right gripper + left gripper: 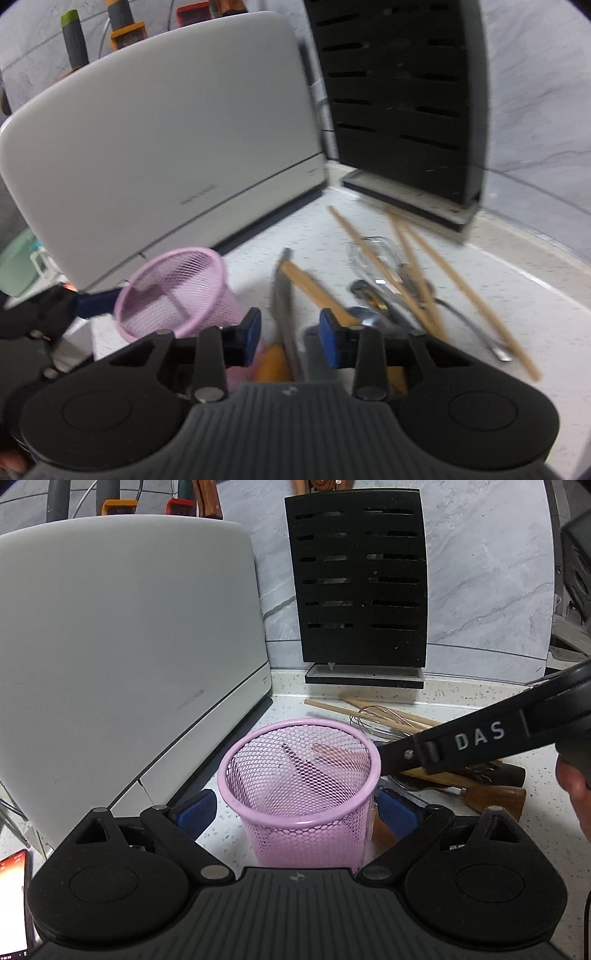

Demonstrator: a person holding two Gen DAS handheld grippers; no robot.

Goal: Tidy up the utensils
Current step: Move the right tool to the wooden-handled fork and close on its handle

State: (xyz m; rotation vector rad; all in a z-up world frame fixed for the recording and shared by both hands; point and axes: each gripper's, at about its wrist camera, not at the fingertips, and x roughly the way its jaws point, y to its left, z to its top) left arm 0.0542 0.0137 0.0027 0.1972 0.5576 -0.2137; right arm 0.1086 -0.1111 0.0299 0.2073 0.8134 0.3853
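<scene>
A pink mesh cup (301,794) stands upright on the speckled counter between my left gripper's (297,808) blue pads, which sit at both its sides; the jaws are wide and I cannot tell if they press it. It also shows in the right wrist view (177,291). My right gripper (290,338) is open above a knife (283,306) with an orange handle, which lies between its pads. Wooden chopsticks (373,262), a whisk (373,251) and metal cutlery (369,314) lie in a loose pile to the right.
A white appliance (122,657) stands at the left. A black slotted knife block (358,579) stands against the marble wall. A wooden-handled knife (495,797) lies at the right. A phone (13,901) is at the lower left.
</scene>
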